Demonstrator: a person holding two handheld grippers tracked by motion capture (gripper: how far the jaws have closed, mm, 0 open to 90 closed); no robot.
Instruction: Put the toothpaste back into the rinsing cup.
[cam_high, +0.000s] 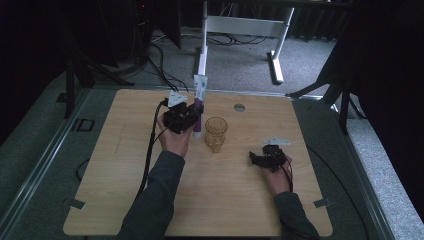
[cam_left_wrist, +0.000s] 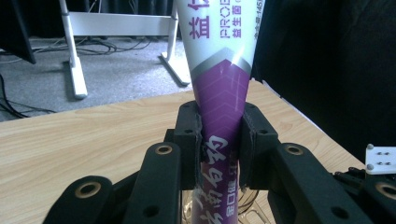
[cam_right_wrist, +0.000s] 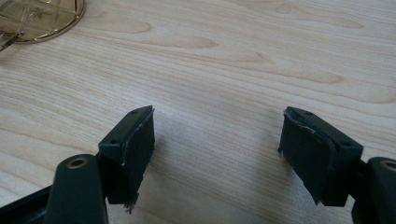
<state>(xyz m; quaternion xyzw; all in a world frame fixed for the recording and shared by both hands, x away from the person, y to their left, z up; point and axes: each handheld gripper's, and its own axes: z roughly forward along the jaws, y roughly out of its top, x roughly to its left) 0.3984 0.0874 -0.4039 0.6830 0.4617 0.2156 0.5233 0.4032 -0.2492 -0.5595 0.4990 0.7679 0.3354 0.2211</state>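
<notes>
Item: toothpaste tube (cam_left_wrist: 223, 100), white and purple, upright, just beside the amber glass (cam_high: 215, 133) toward the tabletop's far edge. Our left gripper (cam_left_wrist: 219, 140) has its jaws clamped on the purple lower part. Our right gripper (cam_right_wrist: 217, 154) rests wide apart, holding nothing (near the right edge). Advice: we keep the tube vertical and centre it over the glass's rim before lowering.

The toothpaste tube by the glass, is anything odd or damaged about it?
Nothing looks damaged. The toothpaste tube is upright, pinched at its purple part by the left gripper, beside the amber glass. The right gripper rests open over the table.
</notes>
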